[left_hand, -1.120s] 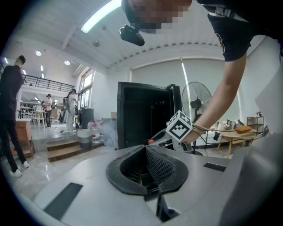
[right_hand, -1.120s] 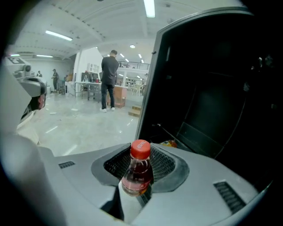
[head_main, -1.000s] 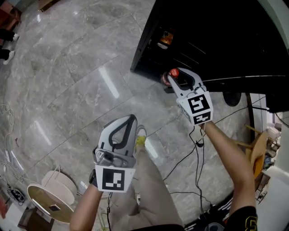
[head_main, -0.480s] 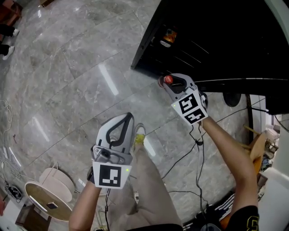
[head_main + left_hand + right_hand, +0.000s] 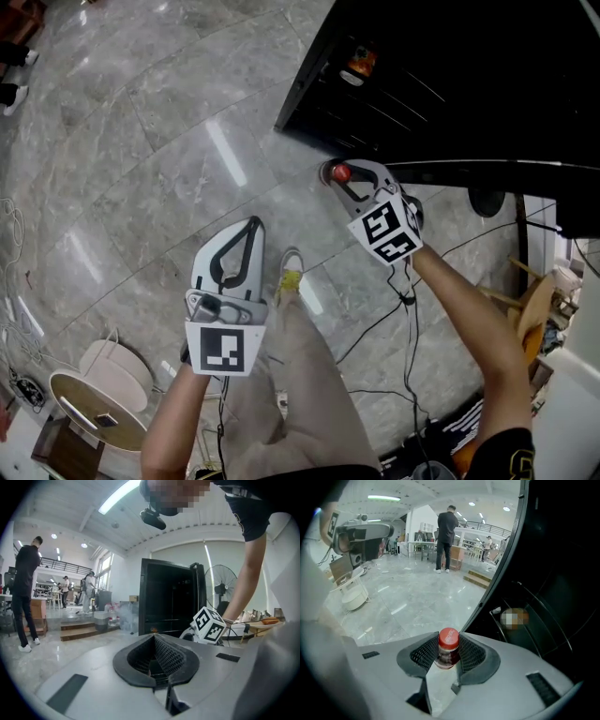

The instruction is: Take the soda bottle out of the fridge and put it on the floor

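Note:
My right gripper is shut on the neck of the soda bottle, a dark bottle with a red cap. It hangs over the grey marble floor, just in front of the open black fridge. In the right gripper view the ribbed pads press on both sides of the bottle below its cap. The bottle's body is hidden under the gripper. My left gripper is lower left, above the person's leg, shut with nothing in it. Its tips meet in the left gripper view.
The fridge door shelf holds an orange item. Black cables run over the floor on the right, near a fan base. A round white stool stands lower left. A person stands far off in the hall.
The right gripper has come down and to the left with the bottle, away from the fridge opening. The left gripper has sunk a little and drifted left.

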Motion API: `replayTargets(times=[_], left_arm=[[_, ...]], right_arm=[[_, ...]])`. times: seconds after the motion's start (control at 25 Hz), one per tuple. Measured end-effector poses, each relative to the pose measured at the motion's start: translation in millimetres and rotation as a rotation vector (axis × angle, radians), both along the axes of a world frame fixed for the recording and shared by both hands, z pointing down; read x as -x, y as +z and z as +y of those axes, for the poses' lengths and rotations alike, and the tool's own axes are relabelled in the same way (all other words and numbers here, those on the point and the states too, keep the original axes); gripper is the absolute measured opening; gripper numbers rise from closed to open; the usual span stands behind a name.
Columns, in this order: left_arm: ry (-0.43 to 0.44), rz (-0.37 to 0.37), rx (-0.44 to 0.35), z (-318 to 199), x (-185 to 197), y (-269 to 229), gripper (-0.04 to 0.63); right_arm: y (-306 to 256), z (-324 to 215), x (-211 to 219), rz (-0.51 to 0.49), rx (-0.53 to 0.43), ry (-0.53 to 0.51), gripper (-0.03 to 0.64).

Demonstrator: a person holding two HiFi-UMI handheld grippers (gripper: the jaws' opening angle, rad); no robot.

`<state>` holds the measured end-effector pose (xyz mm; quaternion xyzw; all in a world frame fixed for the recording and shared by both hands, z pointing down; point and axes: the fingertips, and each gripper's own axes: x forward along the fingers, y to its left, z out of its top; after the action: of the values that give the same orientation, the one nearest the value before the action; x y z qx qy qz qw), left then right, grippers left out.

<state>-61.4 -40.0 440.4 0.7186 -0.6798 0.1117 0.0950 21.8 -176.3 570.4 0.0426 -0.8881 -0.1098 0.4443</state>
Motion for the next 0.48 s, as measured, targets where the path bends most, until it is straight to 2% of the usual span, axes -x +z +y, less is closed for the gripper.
replayTargets(times=[0.16, 0.28, 0.48], left_arm=[[-0.016, 0.002, 0.002, -1.1, 0.3, 24.2, 0.017], [-0.008, 0.006, 0.001, -1.6, -4.9, 42.9, 0.017], [0.026, 0.003, 0.045, 1.5, -14.6, 77.4, 0.017]], right_arm=[[30.6, 13.5, -3.6, 0.003, 0.029, 0.026, 0.126], [58.5, 20.5, -5.5, -0.02, 0.055, 0.104, 0.126], [110.3, 35.7, -9.4, -0.018, 0.073, 0.193, 0.126]])
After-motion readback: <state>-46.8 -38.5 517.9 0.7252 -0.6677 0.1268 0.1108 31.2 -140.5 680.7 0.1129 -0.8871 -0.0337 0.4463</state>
